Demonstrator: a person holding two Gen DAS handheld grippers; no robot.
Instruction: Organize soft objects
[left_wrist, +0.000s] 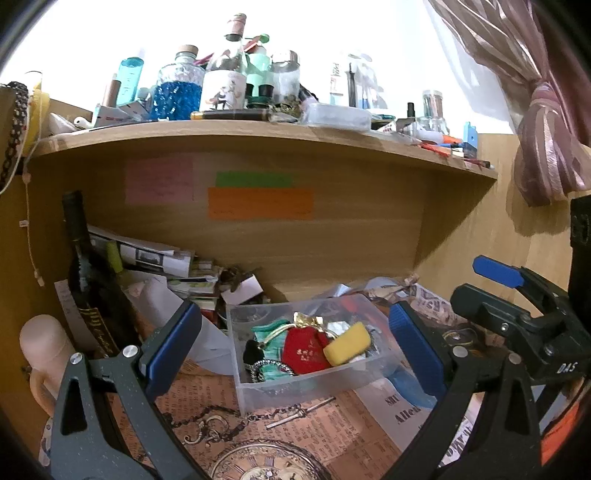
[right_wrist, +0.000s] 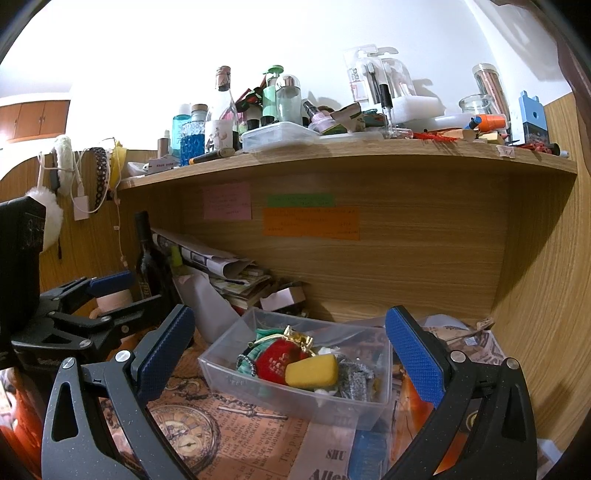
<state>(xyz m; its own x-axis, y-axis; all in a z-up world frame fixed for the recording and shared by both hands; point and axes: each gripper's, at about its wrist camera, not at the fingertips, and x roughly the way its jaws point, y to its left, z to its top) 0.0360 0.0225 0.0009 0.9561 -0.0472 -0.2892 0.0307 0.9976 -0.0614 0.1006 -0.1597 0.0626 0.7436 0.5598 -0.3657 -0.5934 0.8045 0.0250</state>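
A clear plastic bin (left_wrist: 258, 391) (right_wrist: 225, 373) stands on the desk under the shelf. In it lie a yellow sponge (left_wrist: 348, 344) (right_wrist: 312, 371), a red drawstring pouch (left_wrist: 304, 350) (right_wrist: 277, 360), a teal cloth (left_wrist: 271, 328) (right_wrist: 260, 334) and a grey scrubby piece (right_wrist: 354, 376). My left gripper (left_wrist: 291, 347) is open and empty, its fingers either side of the bin from the front. My right gripper (right_wrist: 291, 350) is open and empty, framing the bin too. The right gripper shows at the right of the left wrist view (left_wrist: 447, 295); the left gripper shows at the left of the right wrist view (right_wrist: 135, 291).
A dark wine bottle (left_wrist: 86, 280) (right_wrist: 147, 266), a pink cup (left_wrist: 44, 347) and a paper pile (left_wrist: 159, 258) (right_wrist: 229, 269) crowd the back left. The shelf (left_wrist: 258, 138) (right_wrist: 351, 155) above holds bottles and jars. A printed clock-pattern paper (left_wrist: 258, 435) covers the desk. A wooden side wall (right_wrist: 543, 295) stands at right.
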